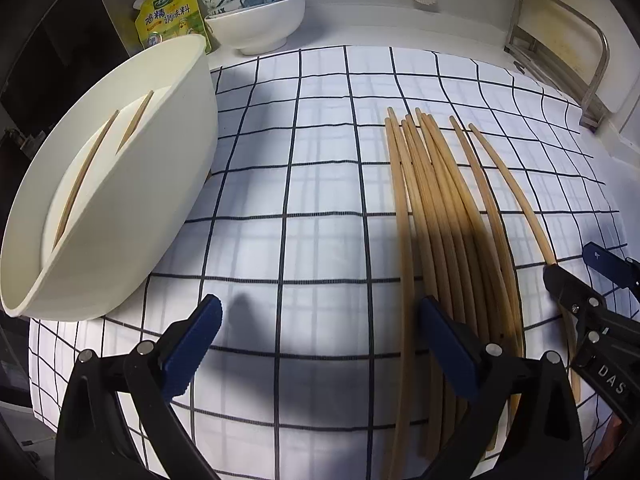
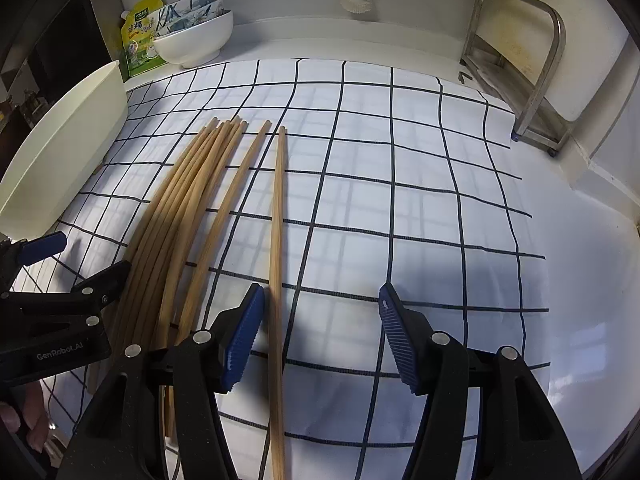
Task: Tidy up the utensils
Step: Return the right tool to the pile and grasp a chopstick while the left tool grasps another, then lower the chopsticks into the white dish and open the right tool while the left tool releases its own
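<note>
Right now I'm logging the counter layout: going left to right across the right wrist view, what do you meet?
Cream tub → bundle of chopsticks → single chopstick → bare checked cloth → metal rack.

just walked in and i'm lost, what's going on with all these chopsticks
A person with a hand-held gripper in each hand is sorting wooden chopsticks from a checked cloth into a cream tray. Two chopsticks already lie in the tray. The right hand-held gripper is open with its fingers either side of a single chopstick lying apart from the bunch. The left hand-held gripper is open and empty.
</note>
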Tool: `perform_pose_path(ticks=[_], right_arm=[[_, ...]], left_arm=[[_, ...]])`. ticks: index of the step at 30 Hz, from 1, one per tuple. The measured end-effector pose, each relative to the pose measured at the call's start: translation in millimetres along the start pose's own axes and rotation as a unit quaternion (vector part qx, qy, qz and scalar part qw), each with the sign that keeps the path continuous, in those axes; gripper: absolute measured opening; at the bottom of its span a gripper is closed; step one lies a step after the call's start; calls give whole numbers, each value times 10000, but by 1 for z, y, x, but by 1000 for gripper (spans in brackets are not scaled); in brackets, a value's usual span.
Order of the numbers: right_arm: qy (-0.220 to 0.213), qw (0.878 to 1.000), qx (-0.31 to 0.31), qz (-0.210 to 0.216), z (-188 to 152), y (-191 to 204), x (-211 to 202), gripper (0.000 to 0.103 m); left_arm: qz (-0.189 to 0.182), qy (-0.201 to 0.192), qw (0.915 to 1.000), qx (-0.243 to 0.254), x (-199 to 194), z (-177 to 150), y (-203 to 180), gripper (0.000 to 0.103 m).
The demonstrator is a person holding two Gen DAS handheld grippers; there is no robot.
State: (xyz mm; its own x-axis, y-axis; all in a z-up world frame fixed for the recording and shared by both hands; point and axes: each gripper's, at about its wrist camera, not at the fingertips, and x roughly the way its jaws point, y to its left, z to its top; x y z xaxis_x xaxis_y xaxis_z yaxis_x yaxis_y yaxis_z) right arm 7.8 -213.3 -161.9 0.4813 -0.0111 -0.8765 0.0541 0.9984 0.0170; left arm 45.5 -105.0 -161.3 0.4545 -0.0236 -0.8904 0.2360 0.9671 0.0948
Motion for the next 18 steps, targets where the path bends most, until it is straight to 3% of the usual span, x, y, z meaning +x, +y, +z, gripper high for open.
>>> perform_pose_path(ticks=[2, 4, 6, 7, 9, 10, 18], right_arm=[[-35, 10000, -60, 27, 1, 3, 1, 54], [-53, 9999, -144, 71, 2, 7, 0, 40], [-51, 9996, -226, 129, 3, 12, -1, 28], [-44, 9995, -256, 151, 3, 14, -1, 18], [-26, 9995, -266, 161, 4, 15, -1, 6], [-18, 9995, -247, 181, 4, 15, -1, 6], [-98, 9991, 8, 418, 4, 11, -13, 6]], left_arm=[[-98, -49, 9999, -29, 0, 1, -1, 86], [-323, -67, 9994, -52, -3, 3, -2, 69], [-492, -72, 9988, 0, -5, 3, -5, 46], [-511, -77, 9987, 34, -6, 3, -7, 39], [-482, -69, 9988, 110, -7, 4, -10, 13], [-590, -30, 9982, 114, -7, 4, -10, 7], [-845, 63, 9964, 0, -13, 6, -1, 7]])
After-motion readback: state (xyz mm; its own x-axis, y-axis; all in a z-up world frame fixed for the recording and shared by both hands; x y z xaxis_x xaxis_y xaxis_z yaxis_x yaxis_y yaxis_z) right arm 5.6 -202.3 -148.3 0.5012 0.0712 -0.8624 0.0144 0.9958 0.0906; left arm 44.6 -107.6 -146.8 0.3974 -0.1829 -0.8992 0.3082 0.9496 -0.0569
